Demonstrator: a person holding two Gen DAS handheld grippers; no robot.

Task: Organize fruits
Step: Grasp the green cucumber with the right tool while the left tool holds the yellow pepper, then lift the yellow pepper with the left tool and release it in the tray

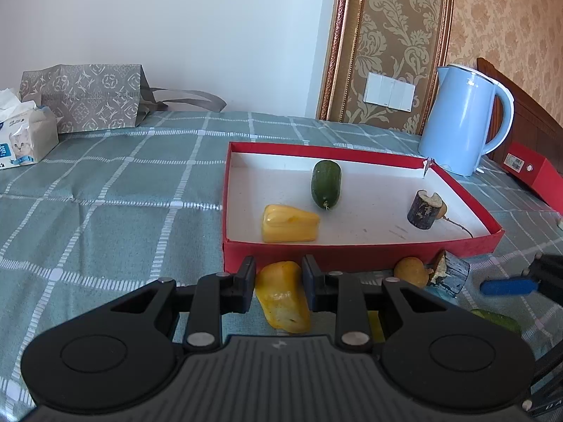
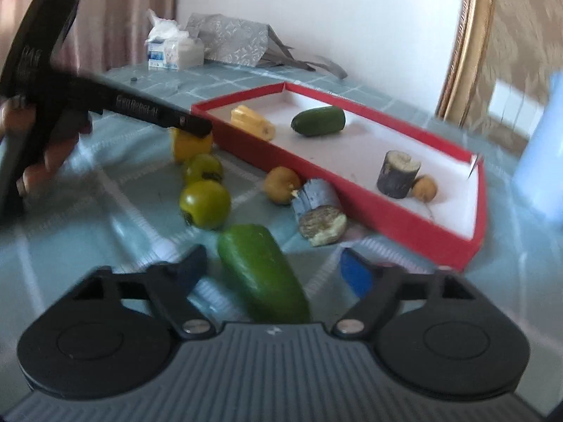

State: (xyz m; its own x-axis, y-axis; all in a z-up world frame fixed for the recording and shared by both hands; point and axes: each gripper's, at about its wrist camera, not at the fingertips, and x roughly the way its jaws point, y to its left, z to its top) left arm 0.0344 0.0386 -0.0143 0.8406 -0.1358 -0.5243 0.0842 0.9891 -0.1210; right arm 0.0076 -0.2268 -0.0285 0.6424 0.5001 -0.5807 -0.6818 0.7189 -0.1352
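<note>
My left gripper (image 1: 278, 272) is shut on a yellow fruit piece (image 1: 281, 299) on the checked cloth, just in front of the red box (image 1: 369, 255). Inside the box lie another yellow piece (image 1: 290, 223), a green melon (image 1: 326, 183) and a dark cane stub (image 1: 424, 209). My right gripper (image 2: 274, 269) stands open over a green melon (image 2: 264, 274), which lies between its fingers untouched. Close by on the cloth are two round green fruits (image 2: 206, 204), a round yellow fruit (image 2: 281, 184) and a cane stub (image 2: 320, 211). The picture is blurred.
A blue kettle (image 1: 464, 123) stands behind the box's far right corner, with a flat red case (image 1: 535, 179) beside it. A tissue pack (image 1: 24, 137) and a grey paper bag (image 1: 88, 95) sit at the far left. A person's hand (image 2: 52, 147) holds the left gripper.
</note>
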